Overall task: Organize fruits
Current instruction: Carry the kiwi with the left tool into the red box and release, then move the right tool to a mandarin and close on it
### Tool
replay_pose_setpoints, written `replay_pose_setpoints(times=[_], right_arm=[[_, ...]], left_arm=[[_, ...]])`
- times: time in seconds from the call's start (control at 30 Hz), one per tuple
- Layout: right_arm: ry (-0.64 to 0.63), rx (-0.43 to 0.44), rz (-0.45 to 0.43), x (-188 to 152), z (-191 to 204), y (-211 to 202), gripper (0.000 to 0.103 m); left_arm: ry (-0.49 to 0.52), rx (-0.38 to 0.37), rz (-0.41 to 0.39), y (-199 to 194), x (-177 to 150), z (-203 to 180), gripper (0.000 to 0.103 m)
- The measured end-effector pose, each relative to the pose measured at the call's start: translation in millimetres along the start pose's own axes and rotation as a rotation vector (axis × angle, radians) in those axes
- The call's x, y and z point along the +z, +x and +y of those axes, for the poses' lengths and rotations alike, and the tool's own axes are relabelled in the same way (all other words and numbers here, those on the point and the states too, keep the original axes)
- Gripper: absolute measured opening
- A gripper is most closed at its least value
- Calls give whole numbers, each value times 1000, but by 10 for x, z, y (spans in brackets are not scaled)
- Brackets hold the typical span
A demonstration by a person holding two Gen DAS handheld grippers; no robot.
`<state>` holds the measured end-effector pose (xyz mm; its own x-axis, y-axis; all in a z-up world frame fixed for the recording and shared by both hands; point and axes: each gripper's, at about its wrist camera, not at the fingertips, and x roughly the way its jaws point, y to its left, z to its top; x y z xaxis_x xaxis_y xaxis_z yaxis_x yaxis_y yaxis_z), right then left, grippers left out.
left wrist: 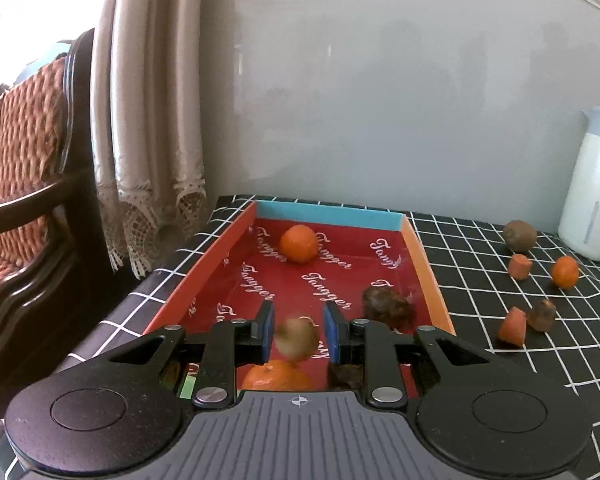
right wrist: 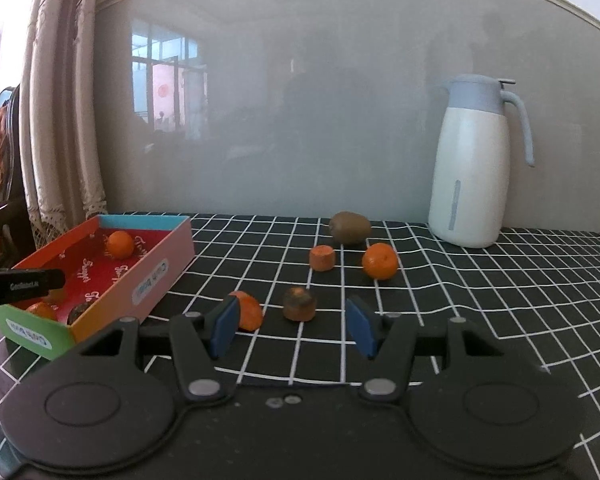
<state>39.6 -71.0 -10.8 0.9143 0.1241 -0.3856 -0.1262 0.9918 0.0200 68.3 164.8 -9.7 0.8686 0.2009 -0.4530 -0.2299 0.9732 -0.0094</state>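
Note:
My left gripper (left wrist: 298, 330) hangs over the near end of the red box (left wrist: 220, 256), shut on a small brown kiwi (left wrist: 296, 338) that looks blurred. Inside the box lie a tangerine (left wrist: 299, 244), a dark brown piece (left wrist: 388, 306) and, under the fingers, another tangerine (left wrist: 278, 376). My right gripper (right wrist: 293, 326) is open low over the checked cloth. A dark brown chunk (right wrist: 299, 304) sits just ahead between its fingertips, untouched. A carrot wedge (right wrist: 248, 310) lies by the left finger. Farther off are a carrot chunk (right wrist: 322, 258), a tangerine (right wrist: 380, 261) and a kiwi (right wrist: 350, 227).
A white and blue jug (right wrist: 470, 168) stands at the back right against the grey wall. A curtain (left wrist: 152, 120) and a wooden chair (left wrist: 28, 184) stand left of the table. In the right wrist view the box (right wrist: 140, 280) sits at the left, with the left gripper's black finger (right wrist: 20, 284) over it.

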Motion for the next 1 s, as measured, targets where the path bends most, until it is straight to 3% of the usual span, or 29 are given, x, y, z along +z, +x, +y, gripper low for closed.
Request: replay_pose_setpoints(times=[0.03,0.1,0.13,0.3,0.43,0.5,0.73,1.0], right_arm=[[-2,2,-2,-2,13,4,62],[-5,2,-4,-7,28,13,65],[-6,5,-3,-10,33,16,65],[-12,3,0,-17,13,37,66],[-33,-20,-7,-12,-31,60,79],[-42,-30,-10,9,-78,83,79],[-19,-88,-11,97,-341,283,79],[-9,-98,15,131,-418,564,78]], left_arm=[[0,0,-1,-2,3,-7,33],[4,12,-20,-31,2,-31,78],[5,21,-38,-58,4,-42,83],[10,10,-62,-109,20,-64,84],[20,13,-71,-117,16,-103,91],[21,16,-80,-124,23,-121,95],[17,30,-97,-94,42,-153,98],[-90,71,-94,14,100,-14,99]])
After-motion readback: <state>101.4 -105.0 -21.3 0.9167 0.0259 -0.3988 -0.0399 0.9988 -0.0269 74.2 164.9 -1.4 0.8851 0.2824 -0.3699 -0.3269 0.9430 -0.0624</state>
